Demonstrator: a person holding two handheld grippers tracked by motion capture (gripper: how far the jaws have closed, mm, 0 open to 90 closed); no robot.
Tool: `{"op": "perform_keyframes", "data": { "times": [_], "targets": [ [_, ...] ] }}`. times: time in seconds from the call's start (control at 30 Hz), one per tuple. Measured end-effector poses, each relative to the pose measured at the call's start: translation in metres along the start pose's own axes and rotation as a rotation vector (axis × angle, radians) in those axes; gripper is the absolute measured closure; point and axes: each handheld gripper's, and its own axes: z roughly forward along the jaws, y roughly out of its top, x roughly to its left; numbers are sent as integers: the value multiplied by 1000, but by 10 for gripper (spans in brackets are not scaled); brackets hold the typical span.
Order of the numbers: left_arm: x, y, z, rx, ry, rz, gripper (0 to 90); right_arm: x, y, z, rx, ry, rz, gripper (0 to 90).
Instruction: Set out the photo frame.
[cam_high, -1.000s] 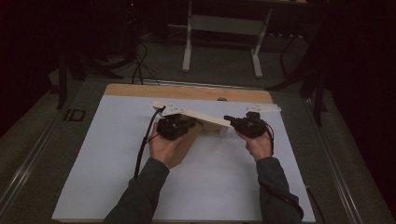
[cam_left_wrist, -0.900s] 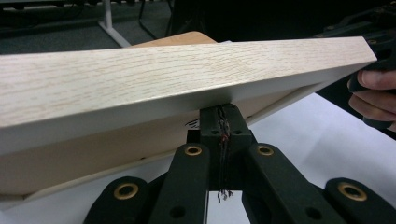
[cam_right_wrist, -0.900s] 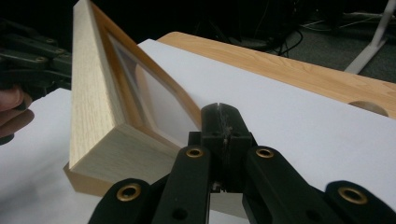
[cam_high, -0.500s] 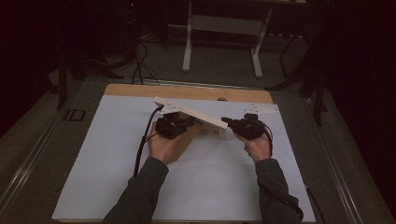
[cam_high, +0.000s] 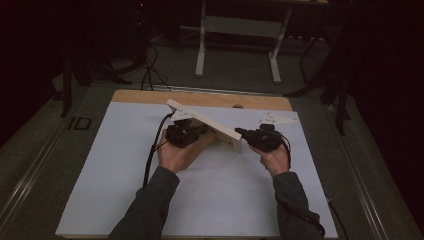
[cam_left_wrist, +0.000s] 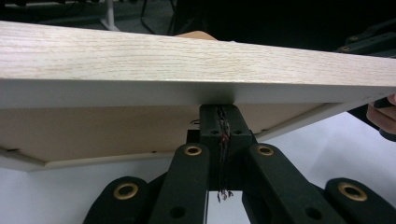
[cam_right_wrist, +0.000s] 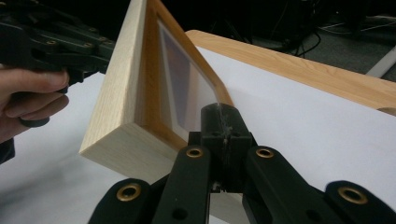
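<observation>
A light wooden picture frame (cam_high: 210, 124) is held tilted above the white sheet, its far left end raised. My left gripper (cam_high: 192, 131) sits under its long side, jaws shut on the frame's lower edge (cam_left_wrist: 187, 60). My right gripper (cam_high: 242, 134) is shut on the frame's near right end, where its jaws pinch the inner rim beside the glass (cam_right_wrist: 187, 88). In the right gripper view the left gripper (cam_right_wrist: 56, 46) and the hand holding it (cam_right_wrist: 28, 93) show behind the frame (cam_right_wrist: 126, 84).
A white sheet (cam_high: 125, 175) covers most of the wooden table, whose bare far edge (cam_high: 200, 97) shows beyond it. A desk stand (cam_high: 200, 45) and floor cables (cam_high: 145, 65) lie past the table. Open sheet lies left and in front of the hands.
The frame's far left end has risen a little while both grippers kept their hold. The right gripper has shifted slightly left.
</observation>
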Motion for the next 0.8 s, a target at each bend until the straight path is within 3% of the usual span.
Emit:
{"op": "perform_keyframes", "data": {
  "times": [0.8],
  "targets": [
    [7,4,2,7,4,-4,900,20,2,6,8,55,-49,897]
  ]
}}
